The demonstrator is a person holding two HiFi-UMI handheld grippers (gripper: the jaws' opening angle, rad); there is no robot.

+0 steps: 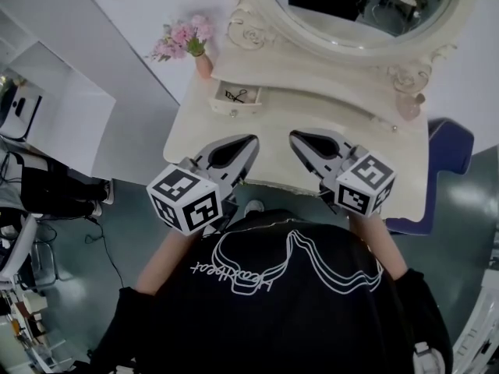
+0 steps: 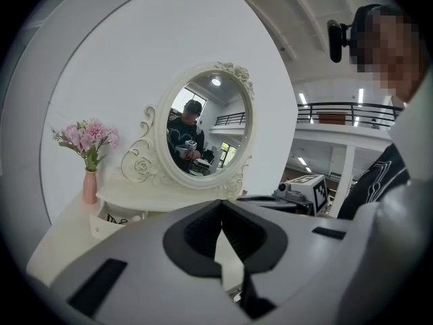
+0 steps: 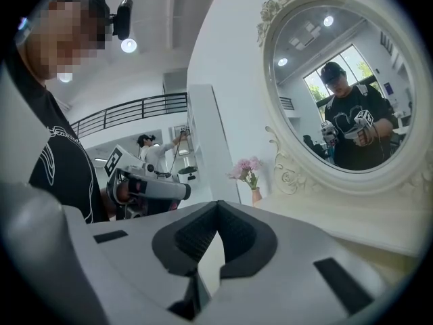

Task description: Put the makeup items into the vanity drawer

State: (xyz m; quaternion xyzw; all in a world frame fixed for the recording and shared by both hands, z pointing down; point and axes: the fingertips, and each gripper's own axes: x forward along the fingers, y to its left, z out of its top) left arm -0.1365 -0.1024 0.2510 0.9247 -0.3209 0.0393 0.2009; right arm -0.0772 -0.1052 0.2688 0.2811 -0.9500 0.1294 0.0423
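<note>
The white vanity table carries a small drawer that stands pulled out at its back left, with a thin black item lying inside. The same drawer shows under the mirror in the left gripper view. My left gripper hovers over the table's front, shut and empty, its jaws meeting at the tip. Beside it my right gripper is also shut with nothing between its jaws. Both point toward the oval mirror. No loose makeup item shows on the tabletop.
A pink vase of pink flowers stands at the table's back left corner, next to the drawer. A small pinkish thing sits at the back right. A blue seat is to the right of the vanity; a white shelf unit to the left.
</note>
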